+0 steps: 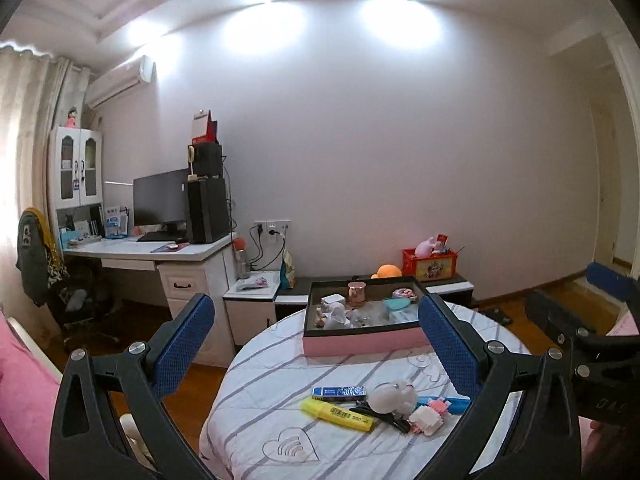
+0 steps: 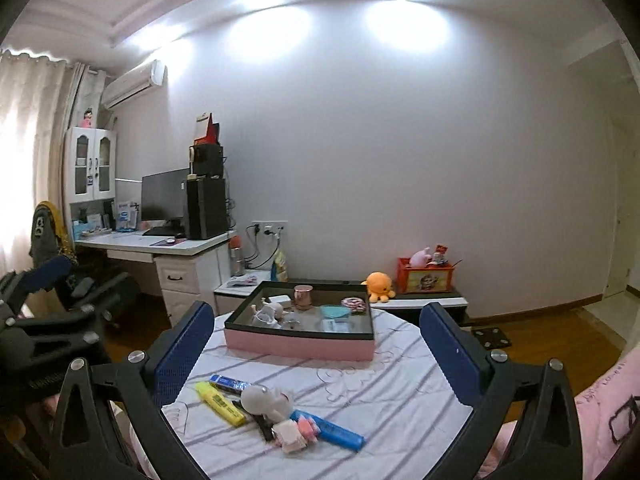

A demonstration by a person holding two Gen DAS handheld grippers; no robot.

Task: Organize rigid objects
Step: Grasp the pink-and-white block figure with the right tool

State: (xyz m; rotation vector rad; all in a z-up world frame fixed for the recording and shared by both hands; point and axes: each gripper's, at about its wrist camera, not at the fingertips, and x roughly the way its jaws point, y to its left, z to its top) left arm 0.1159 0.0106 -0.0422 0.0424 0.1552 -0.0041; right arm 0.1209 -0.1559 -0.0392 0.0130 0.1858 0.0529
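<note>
Your loose pile sits near the front edge of the round table covered in a white striped cloth [image 2: 400,380]: a yellow highlighter [image 2: 220,404], a small blue rectangular box [image 2: 229,384], a white rounded figurine [image 2: 266,400], a blue marker [image 2: 332,432], a black clip and a pale pink blocky toy [image 2: 292,436], all touching or overlapping. The pink-sided tray with a dark rim [image 2: 300,346] stands toward the far edge, already holding a copper cup [image 2: 303,297], a teal dish and several small pieces. Both your right gripper [image 2: 316,344] and left gripper [image 1: 316,344] stand wide with nothing between the jaws, above the near edge. Because the 6 items are tangled, closing on 1 could drag or flick a neighbour off the edge; the rounded figurine looks likely to slip.
</note>
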